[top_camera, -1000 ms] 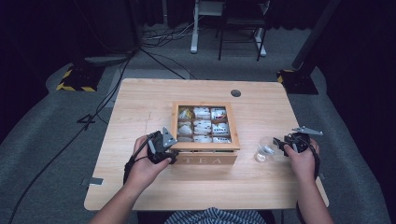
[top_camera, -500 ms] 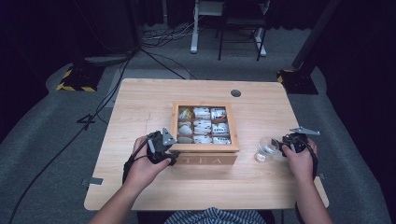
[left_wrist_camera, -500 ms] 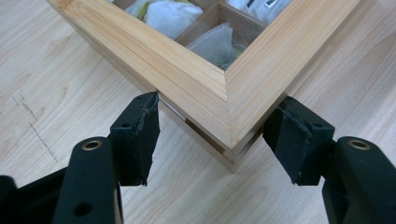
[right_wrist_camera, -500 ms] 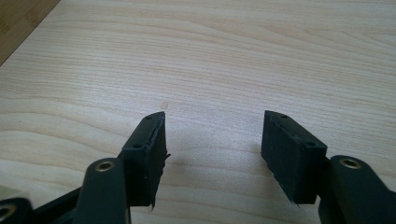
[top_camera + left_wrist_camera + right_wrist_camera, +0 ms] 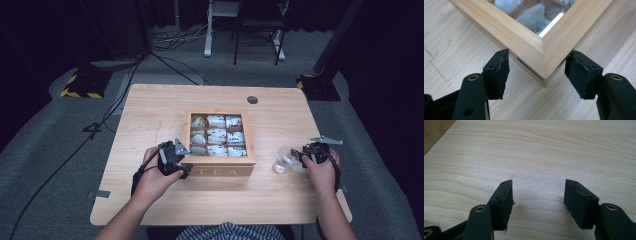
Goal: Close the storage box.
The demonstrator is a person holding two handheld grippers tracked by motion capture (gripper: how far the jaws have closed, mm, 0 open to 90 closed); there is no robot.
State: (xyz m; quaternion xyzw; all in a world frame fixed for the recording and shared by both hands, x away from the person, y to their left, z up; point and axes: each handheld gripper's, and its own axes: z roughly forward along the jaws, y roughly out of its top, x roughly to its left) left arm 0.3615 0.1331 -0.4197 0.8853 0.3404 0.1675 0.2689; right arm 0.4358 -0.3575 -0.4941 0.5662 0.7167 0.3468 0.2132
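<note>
A wooden tea box (image 5: 220, 171) marked TEA stands mid-table, its windowed lid down over several tea bags (image 5: 216, 135). My left gripper (image 5: 184, 159) is at the box's front left corner. In the left gripper view that corner (image 5: 529, 42) sits between the jaws of the left gripper (image 5: 539, 53), and both pad tips touch its two sides at the seam under the lid. A small clear glass (image 5: 284, 161) stands right of the box. My right gripper (image 5: 301, 155) is just right of the glass. In its own view the right gripper (image 5: 539, 182) is open over bare wood.
The light wooden table (image 5: 150, 115) has a round cable hole (image 5: 252, 99) at the back. Its right edge lies close behind my right hand (image 5: 322, 172). Cables (image 5: 125, 95) trail over the grey floor to the left, and a white desk frame (image 5: 210, 30) stands beyond.
</note>
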